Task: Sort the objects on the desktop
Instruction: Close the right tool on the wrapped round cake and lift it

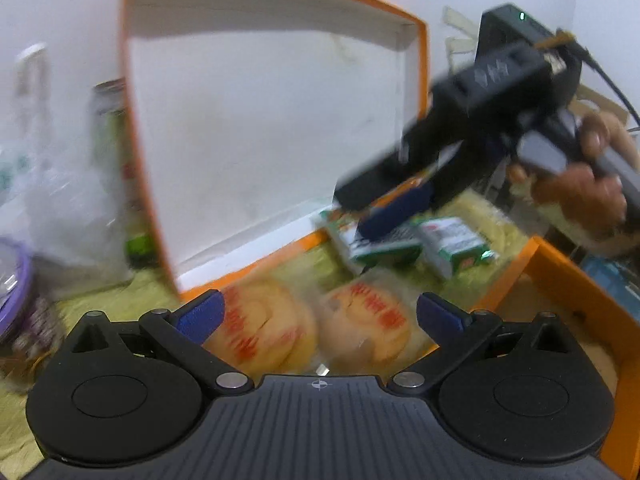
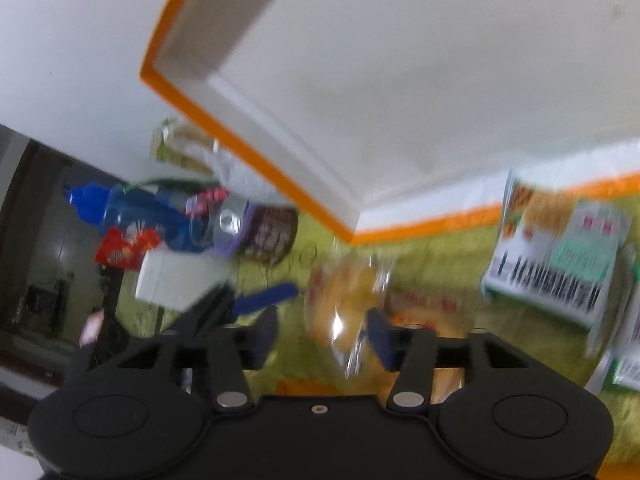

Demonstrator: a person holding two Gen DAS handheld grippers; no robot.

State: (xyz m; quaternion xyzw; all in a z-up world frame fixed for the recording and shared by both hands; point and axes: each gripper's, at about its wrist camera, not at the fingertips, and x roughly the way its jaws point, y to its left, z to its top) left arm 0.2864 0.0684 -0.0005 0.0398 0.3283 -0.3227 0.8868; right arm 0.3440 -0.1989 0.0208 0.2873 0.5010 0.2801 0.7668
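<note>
Left tool (image 1: 318, 314): blue-padded fingers spread wide with nothing between them, poised above two round wrapped pastries (image 1: 316, 330) with red lettering, which lie side by side on the yellow-green lining inside the orange box (image 1: 560, 276).

Right tool (image 2: 322, 338): jaws partly apart and no pad pressing on anything; a clear-wrapped pastry (image 2: 348, 300) lies just beyond the fingertips, its wrapper edge crossing the gap, though blur hides whether it touches a pad. In the left wrist view this tool (image 1: 384, 208), carried by a person's hand (image 1: 588, 184), hangs over the rear of the box.

Contents of the box, rear part: two green-and-white cartons (image 1: 412, 242) lie flat next to each other directly beneath the right tool. The right wrist view shows one carton (image 2: 560, 256) with a barcode panel, to the right of the pastries.

Lid: the white-lined, orange-edged lid (image 1: 272, 120) stands raised behind the box against the white wall.

Outside the box, left of the lid on the table (image 1: 100, 300): a clear plastic bag (image 1: 68, 216), a tall green-labelled bottle (image 1: 116, 168) and a purple-rimmed container (image 1: 16, 292). The right wrist view adds a blue bottle (image 2: 104, 208), a red packet (image 2: 124, 250), a brown tub (image 2: 268, 236) lying on its side and a white box (image 2: 176, 280); details are blurred.
</note>
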